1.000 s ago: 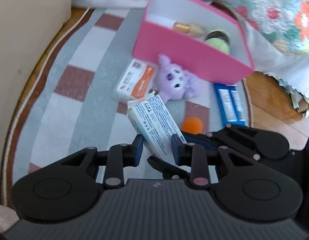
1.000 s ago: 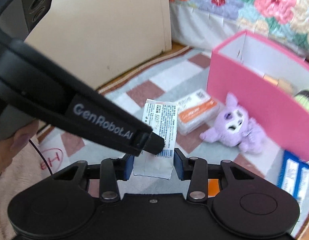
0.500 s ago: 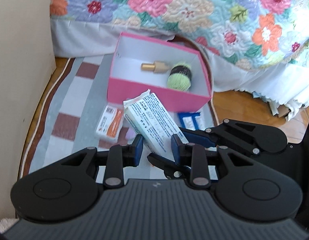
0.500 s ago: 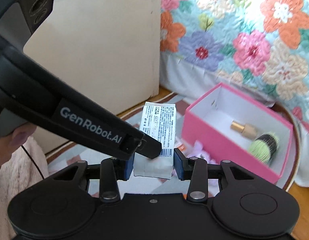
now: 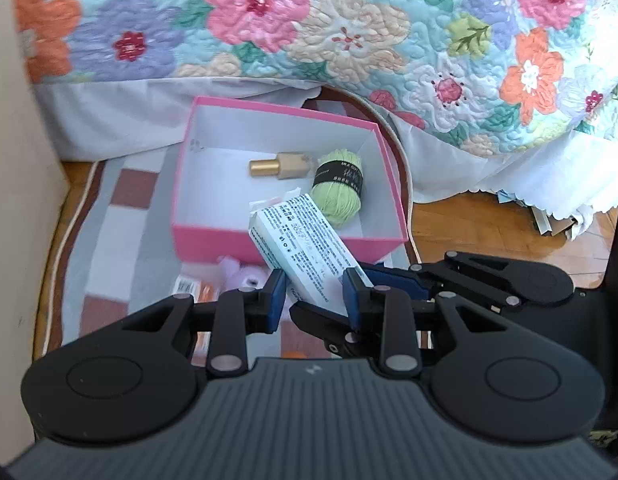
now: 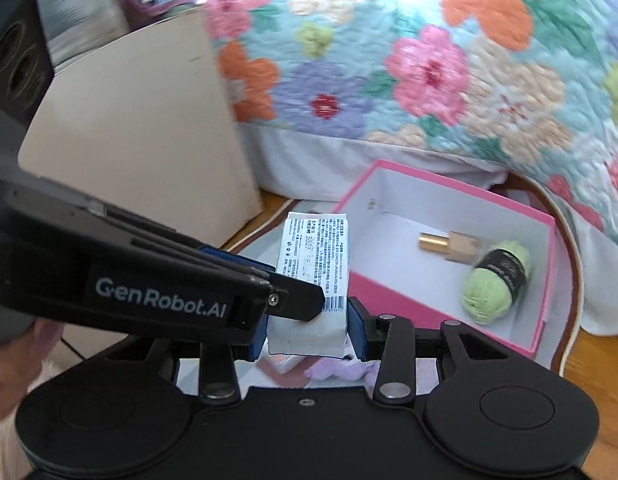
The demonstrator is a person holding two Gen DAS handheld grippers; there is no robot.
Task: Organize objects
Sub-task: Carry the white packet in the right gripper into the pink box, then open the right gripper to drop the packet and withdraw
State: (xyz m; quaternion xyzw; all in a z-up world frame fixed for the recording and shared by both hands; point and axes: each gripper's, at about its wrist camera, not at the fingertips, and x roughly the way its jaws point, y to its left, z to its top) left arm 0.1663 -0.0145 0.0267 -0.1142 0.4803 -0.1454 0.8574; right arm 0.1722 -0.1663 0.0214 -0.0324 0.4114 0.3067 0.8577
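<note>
Both grippers hold one white tissue pack with printed text [image 5: 305,248], lifted above the rug in front of the pink box [image 5: 205,236]. My left gripper [image 5: 313,298] is shut on its near end; my right gripper [image 6: 307,328] is shut on it too, and the pack also shows in the right wrist view [image 6: 315,256]. The box [image 6: 429,296] holds a gold-capped bottle [image 5: 279,166] and a green yarn ball [image 5: 339,190]. A purple plush toy [image 5: 245,276] and an orange-white packet [image 5: 189,286] lie on the rug below, mostly hidden.
A flowered quilt [image 5: 349,32] with a white bed skirt hangs behind the box. A beige panel [image 6: 129,128] stands at the left. The striped rug [image 5: 121,216] lies on a wooden floor [image 5: 489,232] that shows at the right.
Both grippers have lifted the tissue pack up off the rug and carried it toward the pink box. The box's inside has come into view; the plush and packet have dropped below.
</note>
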